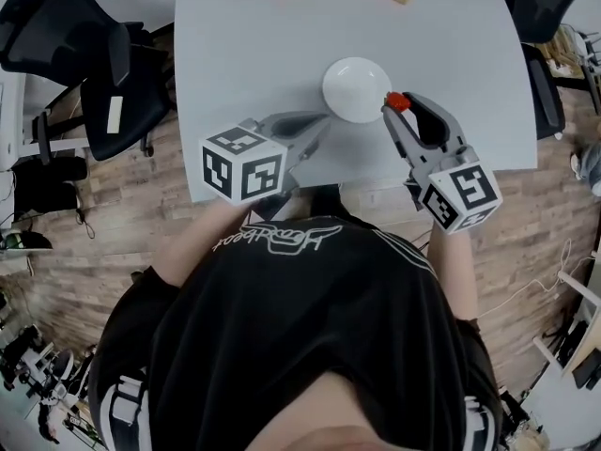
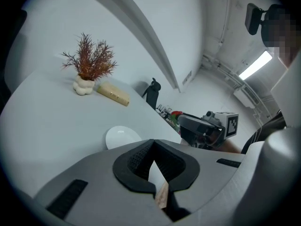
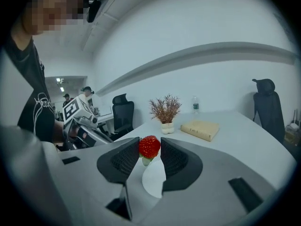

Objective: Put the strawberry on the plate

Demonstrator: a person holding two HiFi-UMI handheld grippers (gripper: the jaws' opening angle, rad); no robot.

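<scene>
A red strawberry (image 1: 398,101) is pinched between the tips of my right gripper (image 1: 394,104), which is shut on it. It hangs at the right rim of a small white plate (image 1: 356,89) on the pale table. In the right gripper view the strawberry (image 3: 149,146) sits between the dark pads, and the plate (image 3: 153,179) shows below it through the gap. My left gripper (image 1: 322,123) lies just left of the plate near the table's front edge, shut with nothing in it. In the left gripper view the plate (image 2: 121,137) lies beyond its closed tips (image 2: 152,146).
A dried plant in a white vase (image 3: 165,113) and a tan book (image 3: 201,129) stand at the far side of the table (image 1: 244,54). Black office chairs (image 1: 89,64) stand left and right of the table. A person's torso fills the lower head view.
</scene>
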